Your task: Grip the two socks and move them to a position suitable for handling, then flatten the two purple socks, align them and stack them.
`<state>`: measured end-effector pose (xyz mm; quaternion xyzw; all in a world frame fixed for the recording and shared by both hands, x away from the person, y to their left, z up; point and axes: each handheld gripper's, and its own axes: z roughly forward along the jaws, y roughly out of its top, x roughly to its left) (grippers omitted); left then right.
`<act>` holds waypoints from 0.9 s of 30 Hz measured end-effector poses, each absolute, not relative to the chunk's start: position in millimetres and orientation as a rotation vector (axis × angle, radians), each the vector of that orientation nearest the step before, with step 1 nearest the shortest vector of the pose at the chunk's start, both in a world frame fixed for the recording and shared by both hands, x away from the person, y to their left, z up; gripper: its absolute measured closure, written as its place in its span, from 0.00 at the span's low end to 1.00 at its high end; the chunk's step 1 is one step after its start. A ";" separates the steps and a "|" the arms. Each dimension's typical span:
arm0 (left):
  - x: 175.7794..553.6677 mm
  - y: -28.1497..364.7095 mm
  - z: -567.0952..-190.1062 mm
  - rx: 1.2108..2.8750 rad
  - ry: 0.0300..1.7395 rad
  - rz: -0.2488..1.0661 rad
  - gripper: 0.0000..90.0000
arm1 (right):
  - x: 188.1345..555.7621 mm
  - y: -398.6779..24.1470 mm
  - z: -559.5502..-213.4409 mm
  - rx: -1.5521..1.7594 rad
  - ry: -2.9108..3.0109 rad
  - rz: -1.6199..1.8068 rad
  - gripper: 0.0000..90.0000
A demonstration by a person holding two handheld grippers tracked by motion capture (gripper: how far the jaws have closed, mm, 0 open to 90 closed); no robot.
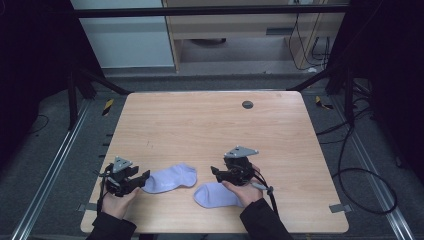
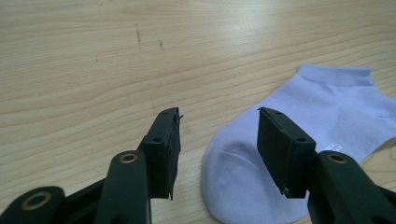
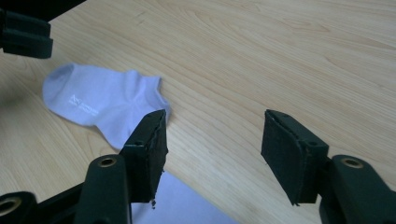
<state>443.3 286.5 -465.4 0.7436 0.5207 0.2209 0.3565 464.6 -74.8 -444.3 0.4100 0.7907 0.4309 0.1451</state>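
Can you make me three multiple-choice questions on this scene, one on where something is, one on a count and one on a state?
1. Where does the left sock lie?
A. just right of the left gripper
B. at the far edge
C. on the floor

2. How many socks are on the table?
A. one
B. two
C. three

3. How do the right gripper fingers stand?
A. clamped on a sock
B. shut with nothing between them
C. open

Answers: 1 A, the high view shows it beside that gripper. 2 B, the right sock lies near the first. 3 C, bare wood shows between them.
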 end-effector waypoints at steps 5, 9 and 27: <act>446.1 288.6 -468.0 1.944 1.343 0.586 0.54 | 475.6 -56.2 -446.5 1.191 2.290 1.238 0.43; 447.6 292.2 -470.0 1.934 1.364 0.582 0.54 | 483.9 -45.1 -450.2 1.202 2.304 1.218 0.43; 450.2 292.5 -477.0 2.023 1.391 0.540 0.60 | 503.2 9.7 -480.2 1.187 2.438 1.078 0.54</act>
